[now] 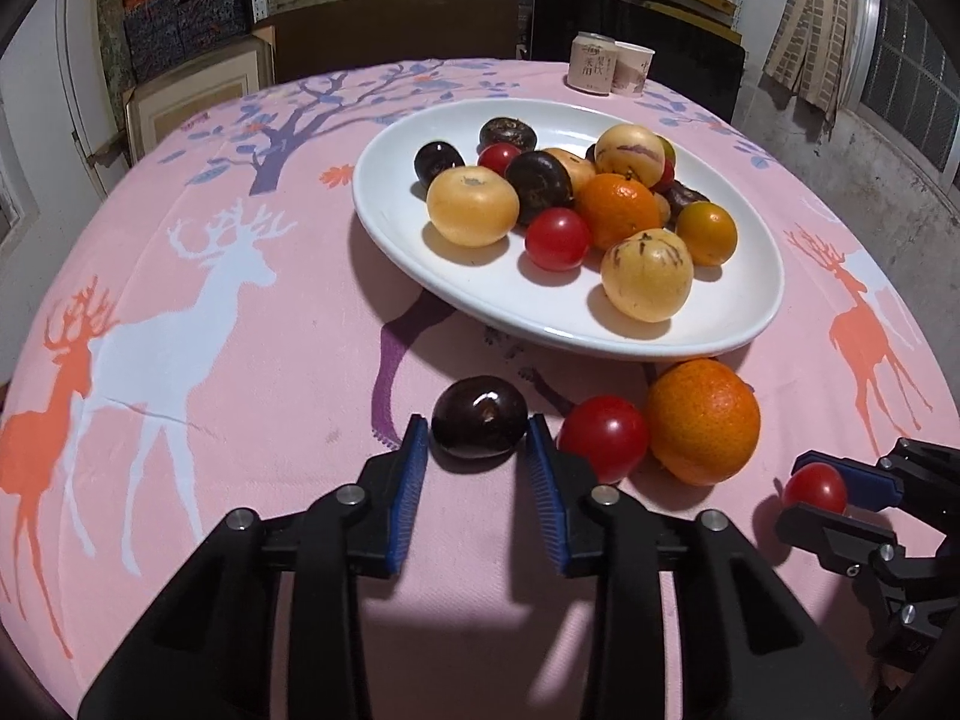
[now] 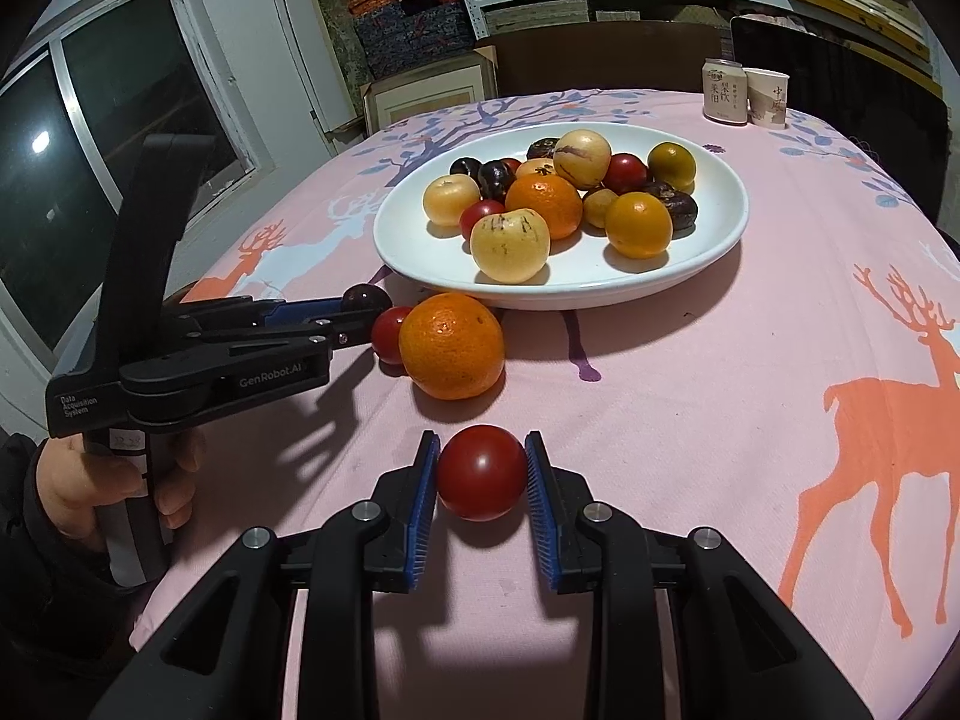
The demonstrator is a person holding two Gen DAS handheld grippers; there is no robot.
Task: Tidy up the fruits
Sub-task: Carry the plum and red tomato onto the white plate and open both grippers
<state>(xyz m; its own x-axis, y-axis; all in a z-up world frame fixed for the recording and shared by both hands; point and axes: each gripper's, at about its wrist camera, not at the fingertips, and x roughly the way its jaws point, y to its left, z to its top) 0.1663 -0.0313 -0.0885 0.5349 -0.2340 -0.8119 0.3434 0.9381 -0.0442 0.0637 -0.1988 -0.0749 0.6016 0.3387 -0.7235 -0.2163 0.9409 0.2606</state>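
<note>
My left gripper [image 1: 478,437] is shut on a dark purple fruit [image 1: 478,423] that rests on the pink cloth just in front of the white plate [image 1: 540,312]. Its blue pads touch the fruit on both sides. Right of it lie a loose red tomato [image 1: 603,438] and an orange [image 1: 702,420], touching each other. My right gripper [image 2: 482,457] is shut on another red tomato [image 2: 482,474] low over the cloth, nearer to me than the orange [image 2: 451,345]. The plate [image 2: 600,291] holds several fruits: yellow melons, oranges, tomatoes and dark ones.
A drink can [image 1: 591,65] and a paper cup [image 1: 633,67] stand at the table's far edge. A hand [image 2: 90,480] holds the left gripper's handle at the left of the right wrist view. Shelves with boxes line the back wall.
</note>
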